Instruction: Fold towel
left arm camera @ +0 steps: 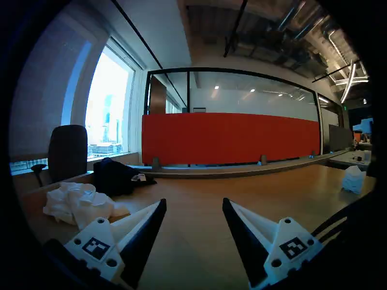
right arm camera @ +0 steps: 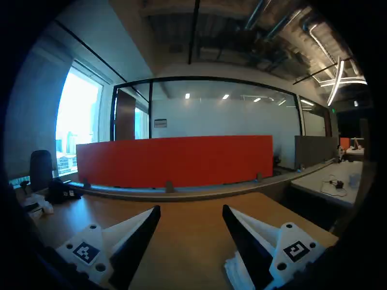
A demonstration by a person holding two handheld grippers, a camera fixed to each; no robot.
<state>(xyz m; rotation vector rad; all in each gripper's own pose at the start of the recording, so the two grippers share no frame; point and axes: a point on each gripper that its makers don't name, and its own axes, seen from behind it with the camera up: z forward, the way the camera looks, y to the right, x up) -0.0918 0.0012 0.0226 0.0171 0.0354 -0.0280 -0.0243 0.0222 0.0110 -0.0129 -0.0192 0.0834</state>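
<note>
A crumpled pile of white towels point(left arm camera: 80, 203) lies on the wooden table point(left arm camera: 203, 217), ahead and to the left of my left gripper point(left arm camera: 193, 203). That gripper is open above the tabletop with nothing between its fingers. A folded white towel stack point(left arm camera: 353, 179) sits at the table's far right. In the right gripper view, my right gripper point(right arm camera: 191, 209) is also open and holds nothing. A folded white towel point(right arm camera: 236, 270) lies just under its right finger. The crumpled towels point(right arm camera: 39, 204) are small at the far left there.
A black bundle point(left arm camera: 116, 176) rests behind the crumpled towels, near a dark office chair point(left arm camera: 67, 152) and the window. A red divider panel point(left arm camera: 227, 137) runs along the table's far edge. Another desk point(right arm camera: 334, 182) with small items stands to the right.
</note>
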